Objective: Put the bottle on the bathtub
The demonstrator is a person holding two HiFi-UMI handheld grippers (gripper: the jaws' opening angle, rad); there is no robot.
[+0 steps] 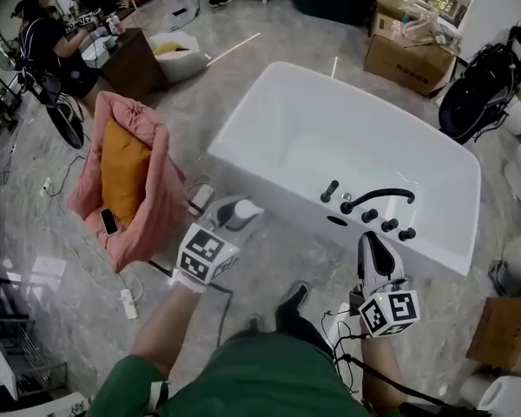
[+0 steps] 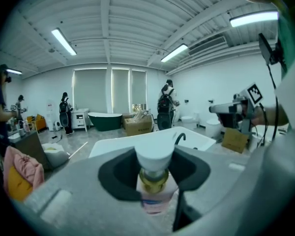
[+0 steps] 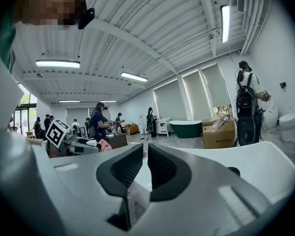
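Head view | left gripper (image 1: 233,215) clamps bottle (image 1: 247,209) | right gripper (image 1: 372,243) closed, empty | black faucet (image 1: 378,197) on bathtub (image 1: 240,137) rim

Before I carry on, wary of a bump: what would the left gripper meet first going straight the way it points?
Probably the near wall of the bathtub: the left gripper, shut on the bottle, points at it, nothing between; depth unclear.

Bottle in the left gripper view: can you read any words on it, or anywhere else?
No text can be read.
Small white-capped bottle with pink label: print blurred.
Brown cardboard box: dark print too small.
Black-and-white square markers: patterns, no words.
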